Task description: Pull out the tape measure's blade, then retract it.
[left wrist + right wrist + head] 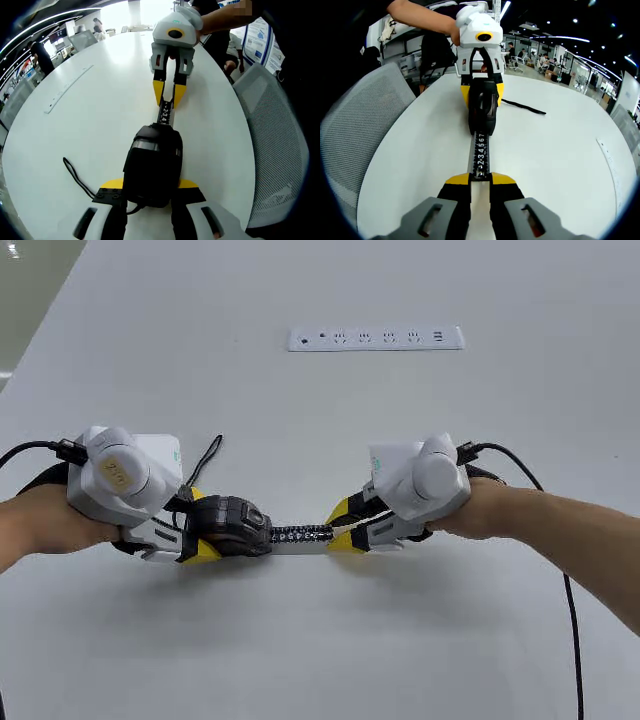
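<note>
A black tape measure (232, 524) lies low over the white table, with my left gripper (200, 535) shut on its case (152, 165). A short stretch of blade (300, 534) with black numbers runs from the case to my right gripper (345, 528), which is shut on the blade's end (480, 170). In the right gripper view the case (482, 107) stands straight ahead between the left gripper's yellow-tipped jaws. In the left gripper view the right gripper (169, 97) pinches the blade (165, 114) ahead. The tape's black wrist strap (205, 458) trails on the table behind the case.
A white power strip (377, 338) lies flat at the far middle of the table (320, 640). Black cables (570, 610) run from both grippers along the arms. A grey mesh chair (272, 145) stands at the table's edge, and an office with people lies beyond.
</note>
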`<state>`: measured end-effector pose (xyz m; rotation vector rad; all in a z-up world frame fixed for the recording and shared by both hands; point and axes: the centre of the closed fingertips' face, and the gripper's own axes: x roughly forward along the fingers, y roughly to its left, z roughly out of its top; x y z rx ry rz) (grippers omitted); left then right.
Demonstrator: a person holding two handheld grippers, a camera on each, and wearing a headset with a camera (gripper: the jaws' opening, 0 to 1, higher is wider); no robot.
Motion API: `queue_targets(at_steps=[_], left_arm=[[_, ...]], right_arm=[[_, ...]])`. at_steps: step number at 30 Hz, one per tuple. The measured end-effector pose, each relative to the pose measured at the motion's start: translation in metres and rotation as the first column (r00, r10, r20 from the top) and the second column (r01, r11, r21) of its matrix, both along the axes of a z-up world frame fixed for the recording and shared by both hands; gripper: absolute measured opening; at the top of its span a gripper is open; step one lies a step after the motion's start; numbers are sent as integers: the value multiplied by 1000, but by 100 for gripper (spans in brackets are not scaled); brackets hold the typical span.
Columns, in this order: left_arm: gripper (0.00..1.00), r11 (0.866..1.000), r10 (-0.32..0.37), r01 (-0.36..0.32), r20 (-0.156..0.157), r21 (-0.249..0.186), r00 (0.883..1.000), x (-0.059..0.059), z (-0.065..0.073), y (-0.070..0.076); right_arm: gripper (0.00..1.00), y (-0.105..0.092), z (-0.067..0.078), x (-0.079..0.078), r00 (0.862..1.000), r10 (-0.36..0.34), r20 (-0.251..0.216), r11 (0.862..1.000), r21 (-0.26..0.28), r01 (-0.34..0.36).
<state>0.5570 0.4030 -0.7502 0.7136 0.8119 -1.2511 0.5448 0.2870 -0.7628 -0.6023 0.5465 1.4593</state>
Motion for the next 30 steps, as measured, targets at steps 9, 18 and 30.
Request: queue_targets(at_steps=[9, 18, 30], left_arm=[[31, 1000, 0, 0, -1, 3, 1000, 0, 0, 0], [31, 1000, 2, -2, -3, 4, 1000, 0, 0, 1], [31, 1000, 2, -2, -10, 7, 1000, 0, -1, 1]], right_arm=[[12, -9, 2, -1, 1000, 4, 1, 1000, -5, -4], [12, -16, 2, -1, 1000, 4, -2, 1000, -13, -4], [12, -28, 3, -3, 1000, 2, -1, 1000, -19, -2]])
